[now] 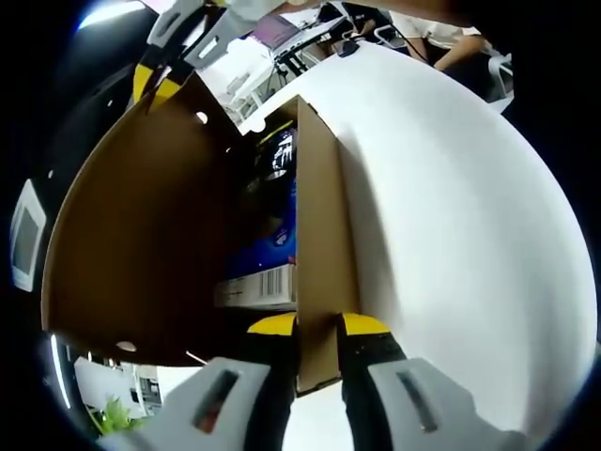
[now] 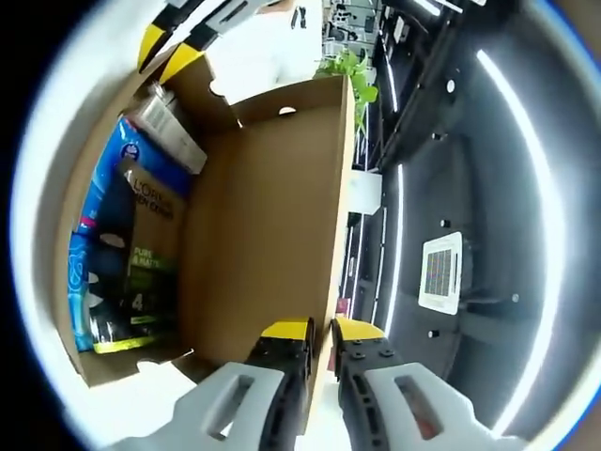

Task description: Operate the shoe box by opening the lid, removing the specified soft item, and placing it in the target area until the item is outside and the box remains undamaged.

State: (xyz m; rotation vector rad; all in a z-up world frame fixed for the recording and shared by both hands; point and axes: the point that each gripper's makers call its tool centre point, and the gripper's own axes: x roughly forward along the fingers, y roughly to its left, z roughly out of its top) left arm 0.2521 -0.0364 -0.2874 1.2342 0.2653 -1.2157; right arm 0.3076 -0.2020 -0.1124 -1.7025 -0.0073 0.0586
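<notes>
A brown cardboard shoe box (image 1: 324,216) stands on a white table (image 1: 451,207) with its lid (image 1: 141,244) swung up. My left gripper (image 1: 319,329) is shut on the box's side wall, one jaw on each face. My right gripper (image 2: 322,334) is shut on the free edge of the raised lid (image 2: 272,216); it also shows at the top left of the left gripper view (image 1: 169,56). Inside the box lie a blue packet (image 2: 89,235), a dark packet with green print (image 2: 141,272) and a white barcode label (image 1: 258,287).
Beyond the table's far edge stand desks, chairs and a seated person (image 1: 441,38). A green plant (image 2: 349,68) shows past the lid. Above are a dark ceiling, light strips (image 2: 526,160) and a square vent (image 2: 441,272).
</notes>
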